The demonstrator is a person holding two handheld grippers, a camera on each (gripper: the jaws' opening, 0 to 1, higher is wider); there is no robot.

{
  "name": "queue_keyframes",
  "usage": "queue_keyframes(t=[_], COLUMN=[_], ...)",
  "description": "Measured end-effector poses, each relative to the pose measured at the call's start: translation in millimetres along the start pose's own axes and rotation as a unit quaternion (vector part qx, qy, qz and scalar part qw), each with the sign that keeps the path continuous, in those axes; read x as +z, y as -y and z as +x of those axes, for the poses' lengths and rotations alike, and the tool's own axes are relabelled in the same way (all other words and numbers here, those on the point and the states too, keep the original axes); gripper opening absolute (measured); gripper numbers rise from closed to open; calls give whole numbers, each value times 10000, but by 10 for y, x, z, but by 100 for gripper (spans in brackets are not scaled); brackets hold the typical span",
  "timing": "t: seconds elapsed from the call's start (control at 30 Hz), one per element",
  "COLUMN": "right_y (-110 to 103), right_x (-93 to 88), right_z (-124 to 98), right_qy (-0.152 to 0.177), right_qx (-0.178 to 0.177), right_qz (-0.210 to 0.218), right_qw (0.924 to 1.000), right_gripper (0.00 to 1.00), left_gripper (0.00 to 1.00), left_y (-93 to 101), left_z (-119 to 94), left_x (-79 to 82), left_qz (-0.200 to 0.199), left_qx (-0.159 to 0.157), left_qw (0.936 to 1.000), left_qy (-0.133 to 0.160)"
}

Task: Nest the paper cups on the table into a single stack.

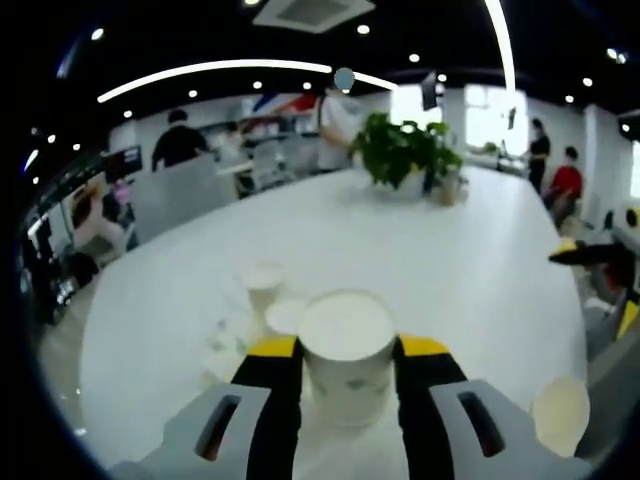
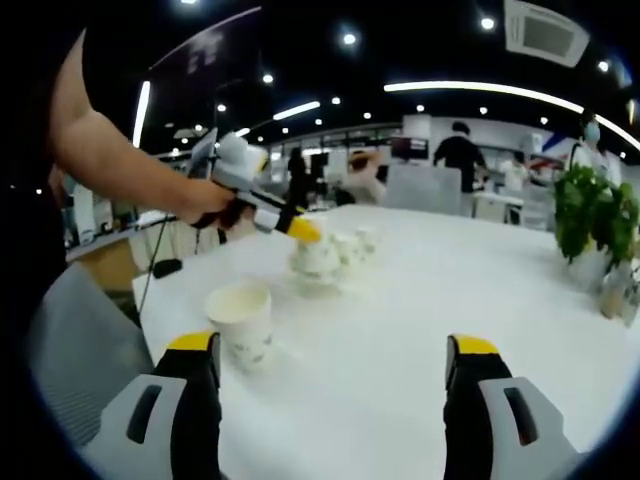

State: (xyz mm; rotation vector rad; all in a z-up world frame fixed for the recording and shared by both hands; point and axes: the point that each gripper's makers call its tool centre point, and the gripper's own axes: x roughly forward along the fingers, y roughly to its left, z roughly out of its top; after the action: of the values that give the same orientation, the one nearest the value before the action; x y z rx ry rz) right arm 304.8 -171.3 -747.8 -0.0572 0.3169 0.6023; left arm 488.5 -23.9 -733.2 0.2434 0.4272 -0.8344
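A white paper cup (image 1: 347,385) stands between the yellow-tipped jaws of my left gripper (image 1: 349,347), which is shut on its sides. Just behind it stand two more paper cups (image 1: 263,284), close together. In the right gripper view a person's hand holds my left gripper (image 2: 303,232) on that cup (image 2: 316,260), with the other cups (image 2: 353,246) beside it. My right gripper (image 2: 335,350) is open with nothing between its jaws. A lone paper cup (image 2: 242,322) stands by its left jaw and also appears at the lower right of the left gripper view (image 1: 560,412).
The long white table (image 1: 480,260) runs far back, with a potted plant (image 1: 405,150) at its far end. My right gripper (image 1: 592,256) pokes in at the right edge. A grey chair back (image 2: 75,360) sits at the near left table edge. People stand in the background.
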Motion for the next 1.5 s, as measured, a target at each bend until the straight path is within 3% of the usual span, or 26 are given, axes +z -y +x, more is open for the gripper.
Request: queue_keyframes(t=[0.3, 0.7, 1.03, 1.5], right_y=[-3, -43, -47, -48], right_x=[-6, -19, -18, -9], right_z=[0, 12, 12, 11], right_qy=[-16, -54, -57, -48], right_qx=[12, 91, 92, 94], right_qz=[4, -50, -70, -79], right_qw=[10000, 9999, 9999, 9999], right_gripper=[91, 91, 90, 90], left_gripper=[35, 34, 34, 34], left_y=[-35, 2, 224, 564], left_z=[-107, -220, -366, -619], left_x=[186, 587, 777, 910], left_qz=[96, 228, 396, 672], left_qx=[-99, -411, -706, -1008], left_qw=[9999, 9987, 9962, 9916], left_qy=[56, 178, 316, 452])
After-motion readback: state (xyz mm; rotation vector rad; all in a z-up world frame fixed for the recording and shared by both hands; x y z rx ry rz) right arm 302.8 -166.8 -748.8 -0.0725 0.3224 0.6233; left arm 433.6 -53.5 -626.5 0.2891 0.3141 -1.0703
